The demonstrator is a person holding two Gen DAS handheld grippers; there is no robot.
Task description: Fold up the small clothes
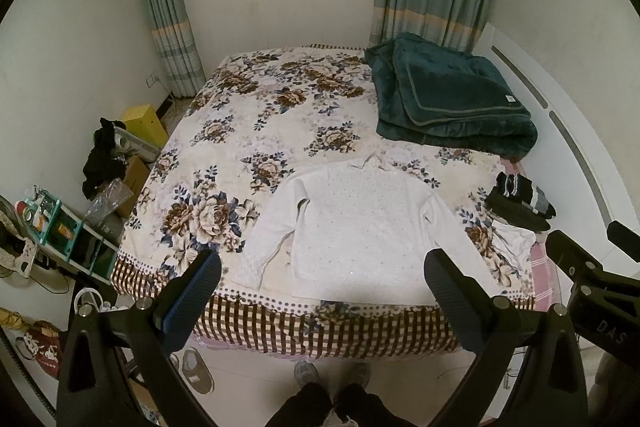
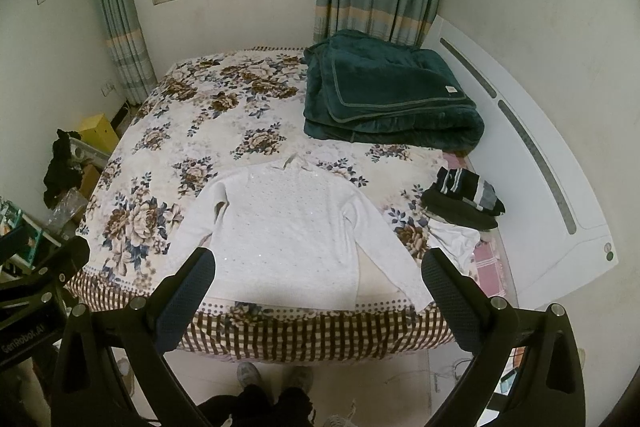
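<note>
1. Left wrist view: the left gripper (image 1: pixel 322 291) hangs above the near edge of the bed (image 1: pixel 256 327), its fingers spread wide with nothing between them.
2. A white sweater (image 1: pixel 360 227) lies flat on the floral bedspread near that edge, collar away from the person, sleeves angled outward.
3. Right wrist view: the right gripper (image 2: pixel 318 291) is likewise spread and empty, above the sweater's hem.
4. A dark folded pile (image 2: pixel 464 199) sits just right of the sweater, with a white garment (image 2: pixel 460 239) beside it.
5. A green blanket (image 2: pixel 388 95) lies folded farther back.
</note>
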